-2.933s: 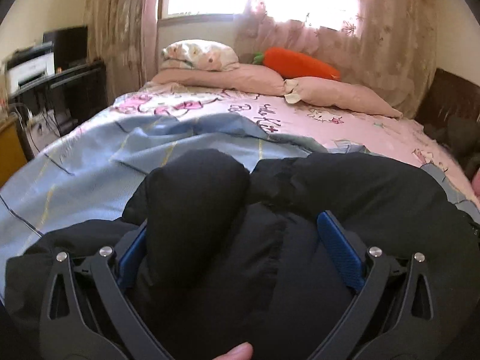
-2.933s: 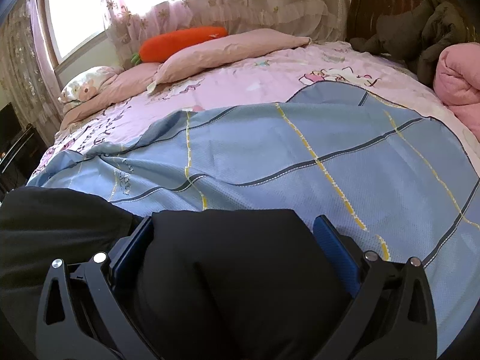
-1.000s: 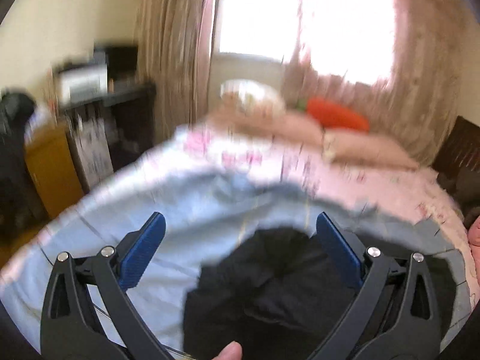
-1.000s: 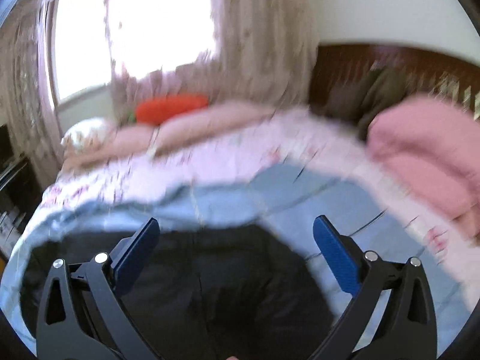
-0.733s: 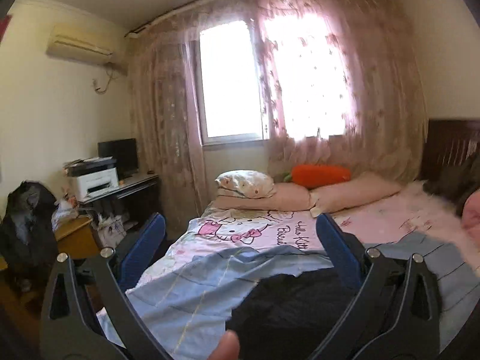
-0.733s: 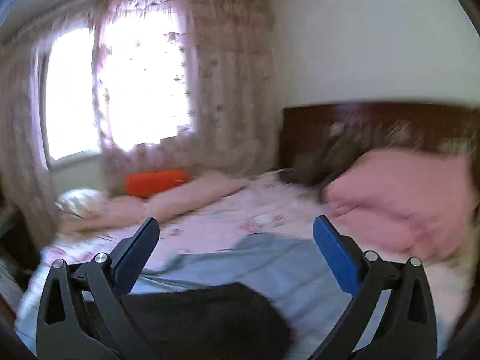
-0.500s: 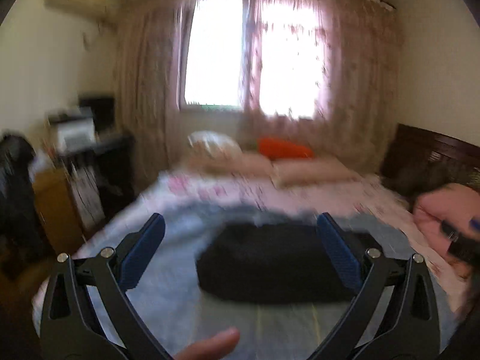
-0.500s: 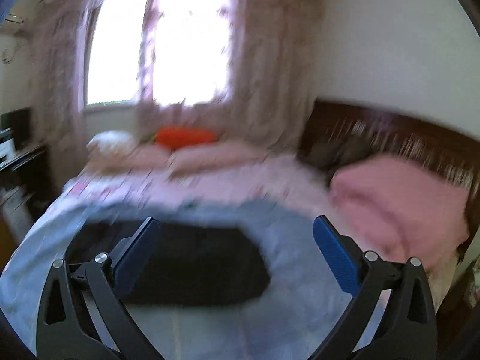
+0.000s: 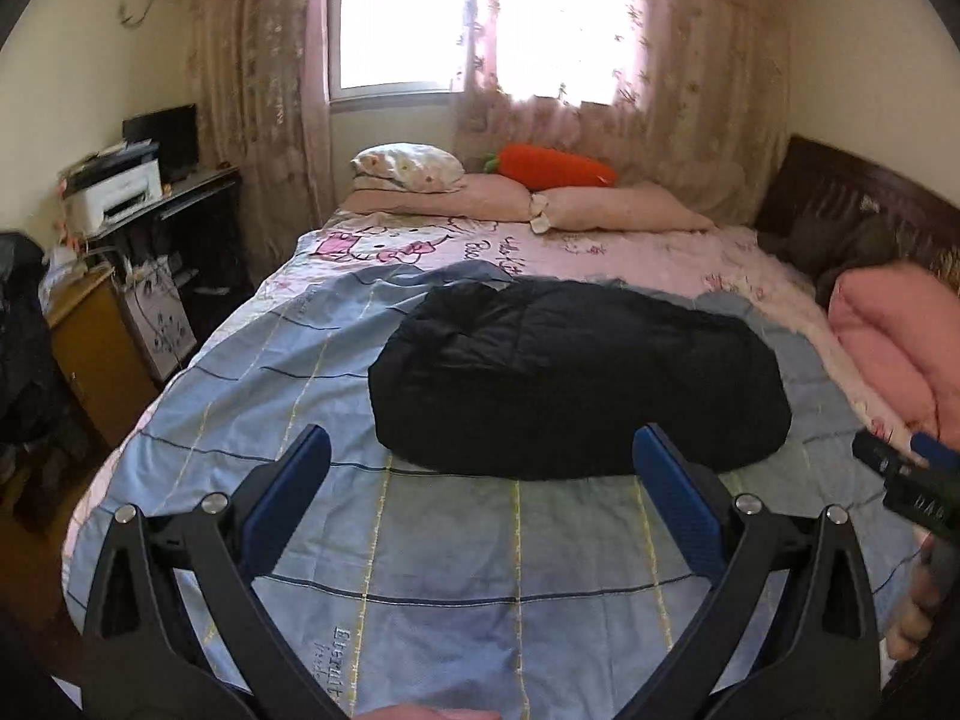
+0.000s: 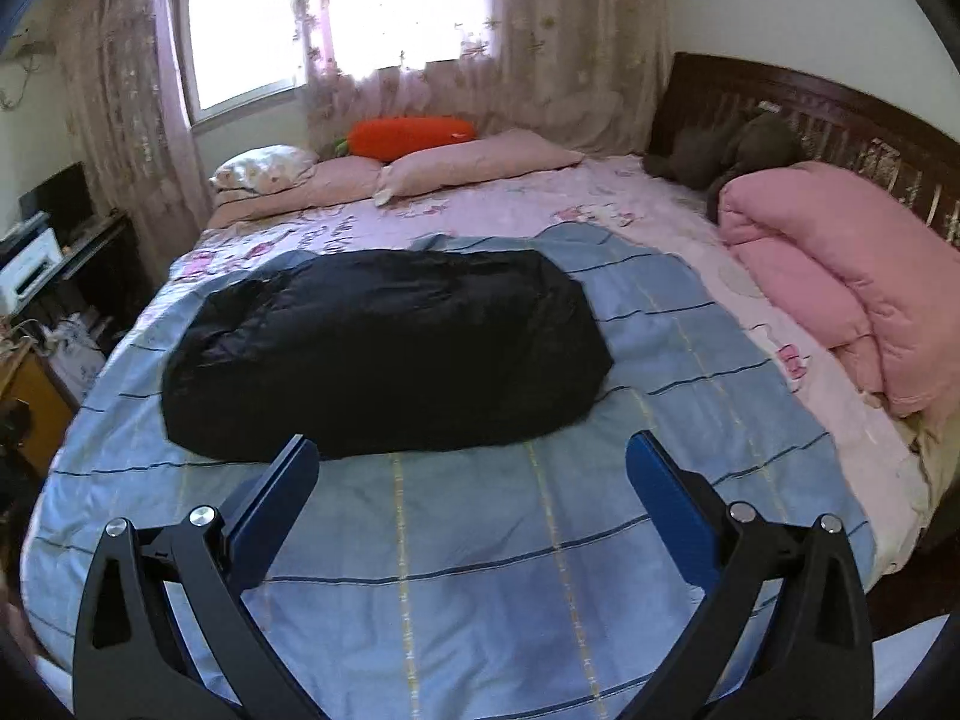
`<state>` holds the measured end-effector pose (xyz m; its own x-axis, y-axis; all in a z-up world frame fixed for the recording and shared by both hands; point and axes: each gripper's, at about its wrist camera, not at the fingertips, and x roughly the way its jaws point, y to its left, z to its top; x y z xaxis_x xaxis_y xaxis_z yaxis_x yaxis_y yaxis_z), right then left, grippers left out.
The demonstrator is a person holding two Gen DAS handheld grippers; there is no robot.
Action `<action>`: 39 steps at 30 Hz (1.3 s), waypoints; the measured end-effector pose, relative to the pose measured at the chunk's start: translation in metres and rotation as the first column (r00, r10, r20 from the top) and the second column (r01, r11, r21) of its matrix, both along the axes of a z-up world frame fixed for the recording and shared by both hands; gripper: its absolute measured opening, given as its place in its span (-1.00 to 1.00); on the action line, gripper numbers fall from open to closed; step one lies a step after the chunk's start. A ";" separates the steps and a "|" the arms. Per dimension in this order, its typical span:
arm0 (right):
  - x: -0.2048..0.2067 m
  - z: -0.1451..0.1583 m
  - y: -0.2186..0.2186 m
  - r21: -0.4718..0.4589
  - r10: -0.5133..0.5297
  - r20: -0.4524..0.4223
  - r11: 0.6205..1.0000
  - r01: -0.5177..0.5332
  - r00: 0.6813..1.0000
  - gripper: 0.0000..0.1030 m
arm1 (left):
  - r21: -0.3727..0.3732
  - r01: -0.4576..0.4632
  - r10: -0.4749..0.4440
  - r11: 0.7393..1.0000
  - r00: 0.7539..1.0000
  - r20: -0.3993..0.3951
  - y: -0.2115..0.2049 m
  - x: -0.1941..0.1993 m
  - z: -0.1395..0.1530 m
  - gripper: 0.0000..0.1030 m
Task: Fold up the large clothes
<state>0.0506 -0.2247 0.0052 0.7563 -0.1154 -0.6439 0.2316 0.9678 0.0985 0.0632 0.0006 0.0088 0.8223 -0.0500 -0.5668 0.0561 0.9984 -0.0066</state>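
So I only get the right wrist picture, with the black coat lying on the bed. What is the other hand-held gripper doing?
Observer: The left hand-held gripper is open and empty, and the black coat lies beyond its fingertips.
Operator: Can you see mine from that side?
Observer: Yes. The right hand-held gripper pokes in at the left camera's right edge, with a hand below it.

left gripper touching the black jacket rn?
Apart. Left wrist view: the left gripper is open and empty, with blue plaid sheet between its fingertips and the black jacket.
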 end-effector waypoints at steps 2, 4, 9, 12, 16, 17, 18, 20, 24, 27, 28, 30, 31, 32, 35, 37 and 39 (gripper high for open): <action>0.002 0.001 0.005 -0.024 0.017 0.003 1.000 -0.017 1.000 0.97 | 0.000 0.018 -0.018 1.000 1.000 -0.023 -0.005 0.002 -0.004 0.96; 0.003 0.001 0.009 -0.053 0.029 0.004 0.998 -0.029 1.000 0.97 | 0.011 0.022 -0.022 1.000 0.999 -0.038 -0.009 0.004 -0.009 0.96; 0.006 -0.004 0.014 -0.050 0.045 -0.015 0.998 -0.046 0.999 0.97 | 0.002 0.024 -0.024 1.000 0.998 -0.051 -0.008 0.008 -0.014 0.96; 0.006 -0.003 0.013 -0.053 0.040 -0.009 0.998 -0.040 0.999 0.97 | 0.013 0.028 -0.027 1.000 0.998 -0.056 -0.009 0.007 -0.017 0.96; 0.006 -0.004 0.014 -0.053 0.031 -0.002 0.998 -0.031 1.000 0.97 | 0.024 0.042 -0.041 0.999 0.998 -0.046 -0.013 0.005 -0.017 0.96; 0.005 -0.004 0.014 -0.050 0.031 -0.002 0.998 -0.031 1.000 0.97 | 0.023 0.044 -0.043 0.999 0.998 -0.045 -0.013 0.004 -0.017 0.96; 0.006 -0.005 0.015 -0.046 0.033 -0.003 0.998 -0.033 0.999 0.97 | 0.017 0.047 -0.046 0.999 0.998 -0.045 -0.013 0.004 -0.017 0.96; 0.005 -0.005 0.015 -0.045 0.033 -0.003 0.998 -0.033 0.999 0.97 | 0.002 0.054 -0.053 0.999 0.997 -0.048 -0.012 0.004 -0.017 0.96; 0.005 -0.005 0.015 -0.044 0.032 -0.003 0.999 -0.032 0.999 0.97 | 0.002 0.044 -0.044 0.999 0.998 -0.053 -0.009 0.005 -0.018 0.96; 0.005 -0.005 0.013 -0.034 0.033 -0.005 0.999 -0.033 0.999 0.97 | 0.008 0.043 -0.042 0.999 0.998 -0.056 -0.009 0.006 -0.019 0.96; 0.006 -0.006 0.013 -0.032 0.033 -0.006 0.999 -0.033 0.999 0.97 | 0.007 0.043 -0.043 0.999 0.997 -0.058 -0.009 0.006 -0.019 0.96; 0.006 -0.006 0.013 -0.031 0.034 -0.008 0.999 -0.034 0.999 0.97 | 0.011 0.043 -0.043 0.999 0.998 -0.053 -0.009 0.006 -0.019 0.96; 0.006 -0.007 0.014 -0.032 0.033 -0.009 0.999 -0.034 0.999 0.97 | 0.010 0.046 -0.045 0.999 0.998 -0.050 -0.009 0.006 -0.019 0.96; 0.005 -0.007 0.015 -0.034 0.033 -0.009 0.999 -0.034 0.999 0.97 | 0.012 0.048 -0.048 0.999 0.998 -0.044 -0.009 0.005 -0.018 0.96; 0.005 -0.007 0.016 -0.039 0.034 -0.010 0.999 -0.034 0.999 0.97 | 0.012 0.053 -0.053 0.999 0.998 -0.041 -0.010 0.004 -0.018 0.96; 0.005 -0.007 0.016 -0.038 0.034 -0.010 0.999 -0.034 0.999 0.97 | 0.010 0.055 -0.054 0.998 0.998 -0.044 -0.009 0.005 -0.018 0.96; 0.005 -0.007 0.016 -0.037 0.034 -0.009 0.999 -0.034 0.999 0.97 | 0.011 0.054 -0.054 0.998 0.997 -0.049 -0.008 0.005 -0.020 0.96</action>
